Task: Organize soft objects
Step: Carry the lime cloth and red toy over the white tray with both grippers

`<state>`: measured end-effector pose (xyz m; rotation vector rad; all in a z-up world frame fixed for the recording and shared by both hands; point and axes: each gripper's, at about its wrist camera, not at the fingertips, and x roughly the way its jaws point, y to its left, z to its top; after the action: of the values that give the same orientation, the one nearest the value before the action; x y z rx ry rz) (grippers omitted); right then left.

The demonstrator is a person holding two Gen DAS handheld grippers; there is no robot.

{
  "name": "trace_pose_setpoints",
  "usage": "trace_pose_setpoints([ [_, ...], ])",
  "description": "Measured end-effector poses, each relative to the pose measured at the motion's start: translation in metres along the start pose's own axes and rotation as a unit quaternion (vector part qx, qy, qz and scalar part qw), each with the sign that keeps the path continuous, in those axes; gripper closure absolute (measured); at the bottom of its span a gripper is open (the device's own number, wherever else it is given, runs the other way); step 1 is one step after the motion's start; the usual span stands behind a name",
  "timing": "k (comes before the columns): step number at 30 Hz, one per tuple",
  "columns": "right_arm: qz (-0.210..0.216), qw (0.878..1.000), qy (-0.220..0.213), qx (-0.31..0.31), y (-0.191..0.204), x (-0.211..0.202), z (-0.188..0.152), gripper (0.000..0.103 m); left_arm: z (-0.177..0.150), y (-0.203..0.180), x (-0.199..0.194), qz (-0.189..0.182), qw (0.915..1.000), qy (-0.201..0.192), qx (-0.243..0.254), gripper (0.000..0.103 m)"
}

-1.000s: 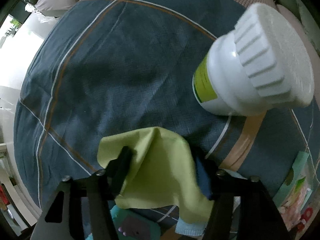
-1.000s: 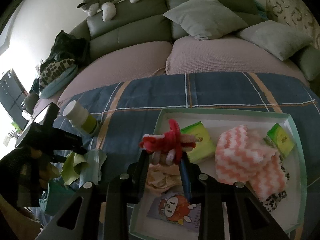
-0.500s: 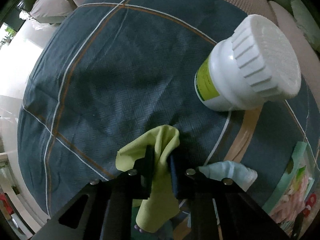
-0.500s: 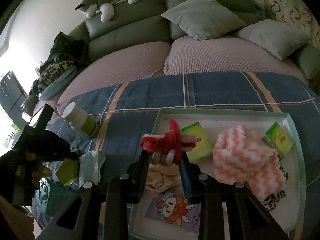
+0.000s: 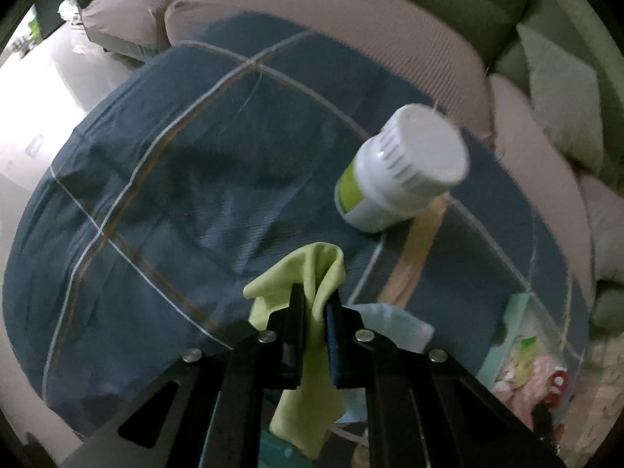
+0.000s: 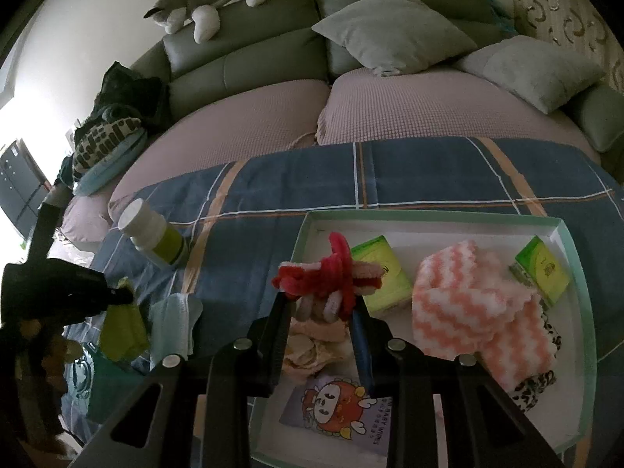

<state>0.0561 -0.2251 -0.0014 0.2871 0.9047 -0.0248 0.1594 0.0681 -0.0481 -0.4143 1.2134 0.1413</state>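
Now lime cloth lengthwise between claw pads

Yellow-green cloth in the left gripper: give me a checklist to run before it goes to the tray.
1. Left gripper shut on the yellow-green cloth: ok.
2. Cloth lifted off the plaid blanket: cannot tell; its lower end hangs behind the fingers.
3. Pale blue cloth not snagged with it: ok, lies apart on the blanket.
4. White bottle out of the path: ok, stands beyond the cloth.
5. Free space in the tray: ok, bare floor near the front.
6. Right gripper secure on the red fuzzy bundle: ok.
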Motion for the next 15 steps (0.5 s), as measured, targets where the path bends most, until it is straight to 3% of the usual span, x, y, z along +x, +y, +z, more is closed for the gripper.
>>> trace_pose_setpoints([
  [7,-0.006,1.000,0.004,-0.003,0.001,0.003,0.000,0.071,-0.027,0.004,-0.024,-0.011,0.9991,-0.040,-0.010,0.094],
  [15,-0.012,1.000,0.008,-0.007,0.003,0.005,-0.002,0.071,-0.025,0.003,-0.035,-0.028,0.9981,-0.055,-0.010,0.094],
])
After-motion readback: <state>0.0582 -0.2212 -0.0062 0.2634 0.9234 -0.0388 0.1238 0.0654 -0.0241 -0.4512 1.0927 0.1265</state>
